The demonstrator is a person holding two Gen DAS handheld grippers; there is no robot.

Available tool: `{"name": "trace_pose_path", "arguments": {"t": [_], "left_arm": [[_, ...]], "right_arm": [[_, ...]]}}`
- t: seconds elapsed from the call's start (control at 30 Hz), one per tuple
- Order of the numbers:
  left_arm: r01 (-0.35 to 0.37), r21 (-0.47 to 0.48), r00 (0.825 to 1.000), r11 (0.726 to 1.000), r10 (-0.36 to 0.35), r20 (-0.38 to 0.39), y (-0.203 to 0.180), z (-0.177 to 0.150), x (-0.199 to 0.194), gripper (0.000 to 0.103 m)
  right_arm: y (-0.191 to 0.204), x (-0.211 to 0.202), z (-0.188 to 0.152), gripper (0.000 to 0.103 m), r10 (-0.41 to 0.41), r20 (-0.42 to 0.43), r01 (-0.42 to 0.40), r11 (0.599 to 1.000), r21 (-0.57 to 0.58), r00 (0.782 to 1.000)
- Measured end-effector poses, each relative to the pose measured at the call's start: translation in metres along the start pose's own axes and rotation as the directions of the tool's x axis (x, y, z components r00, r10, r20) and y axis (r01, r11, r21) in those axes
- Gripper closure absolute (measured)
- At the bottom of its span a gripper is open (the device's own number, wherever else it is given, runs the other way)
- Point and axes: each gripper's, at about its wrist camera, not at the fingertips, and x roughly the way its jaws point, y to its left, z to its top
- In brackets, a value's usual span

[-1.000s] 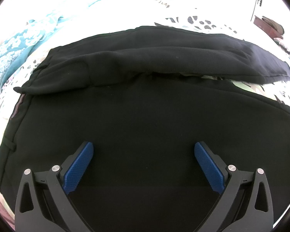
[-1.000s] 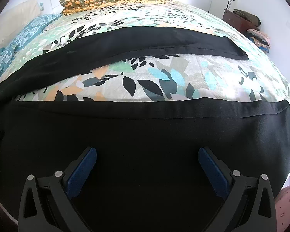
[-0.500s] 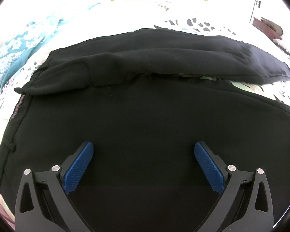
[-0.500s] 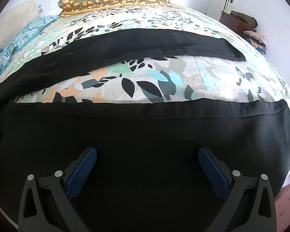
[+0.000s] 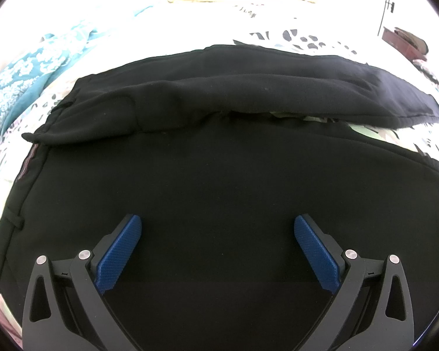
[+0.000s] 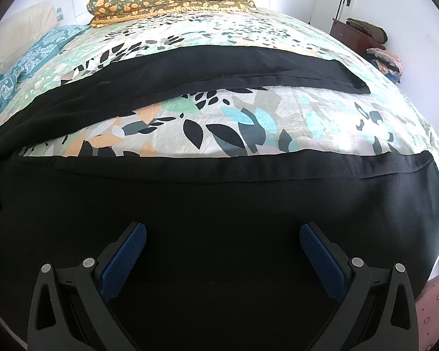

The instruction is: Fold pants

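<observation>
Nothing moved — pants (image 5: 219, 181) flat.

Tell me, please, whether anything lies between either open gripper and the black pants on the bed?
Nothing visible does. The left gripper and right gripper both hang open directly over the pants, only bare black fabric between their fingers.

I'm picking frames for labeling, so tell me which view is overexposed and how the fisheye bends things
Left wrist view: the bedspread beyond the black pants is blown out to near white, its pattern mostly lost. Right wrist view: evenly exposed, the bedspread print reads clearly. Both: the fisheye bows the bed into a dome, with dark corners.
</observation>
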Motion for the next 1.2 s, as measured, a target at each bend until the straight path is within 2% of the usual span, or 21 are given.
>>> {"name": "trace_pose_path", "arguments": {"t": [0.77,0.97,1.07,1.1,1.17,1.2], "left_arm": [[-0.016,0.003,1.000,1.000,0.016,-0.002,-0.001,0.003,0.000,0.000],[-0.033,-0.025,0.999,0.999,0.033,-0.009,0.001,0.001,-0.007,0.000],[-0.061,-0.087,0.996,0.994,0.055,-0.068,0.005,0.007,-0.021,0.000],[-0.045,-0.101,0.998,0.994,0.039,-0.058,0.006,0.014,-0.026,0.000],[-0.054,-0.117,0.998,0.992,0.053,-0.015,0.010,0.032,-0.033,0.000],[-0.068,-0.127,0.998,0.990,0.068,-0.002,0.012,0.039,-0.034,0.000]], "right_arm": [[0.000,-0.002,-0.001,0.000,0.004,0.009,-0.004,1.000,0.002,1.000],[-0.002,-0.003,0.005,0.000,0.006,-0.049,-0.005,0.999,0.034,0.999],[-0.012,-0.005,0.016,0.000,0.091,-0.130,-0.086,0.995,0.045,0.987],[-0.023,-0.009,0.023,0.000,0.163,-0.130,-0.155,0.986,0.068,0.978],[-0.045,-0.020,0.039,0.000,0.237,-0.059,-0.229,0.966,0.118,0.970],[-0.061,-0.026,0.052,0.000,0.242,-0.013,-0.238,0.963,0.129,0.970]]}}
